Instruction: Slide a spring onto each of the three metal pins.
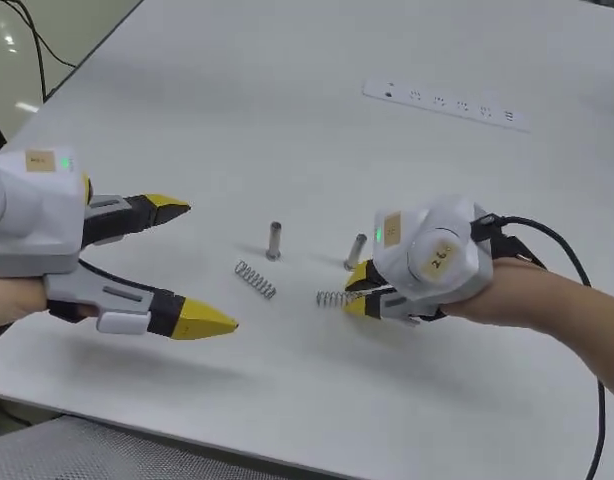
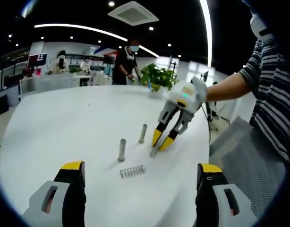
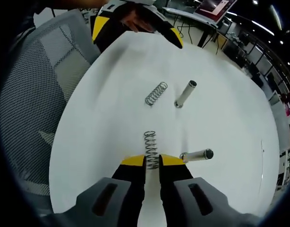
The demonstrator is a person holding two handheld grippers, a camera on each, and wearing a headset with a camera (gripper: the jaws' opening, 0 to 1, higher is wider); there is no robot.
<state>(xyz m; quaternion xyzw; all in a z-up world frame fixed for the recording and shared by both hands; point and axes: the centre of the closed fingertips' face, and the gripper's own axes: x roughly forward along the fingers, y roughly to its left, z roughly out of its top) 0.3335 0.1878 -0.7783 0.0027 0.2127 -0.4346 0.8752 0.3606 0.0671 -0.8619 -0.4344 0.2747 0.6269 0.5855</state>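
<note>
My right claw was clenched on one end of a spring, low against the white counter. I judged this was to lift it onto the pin just beside it. My left claw hung released at the left, clear of the work. The spring was thin, silvery coiled wire, lying flat. A second spring lay loose near a second pin.
</note>
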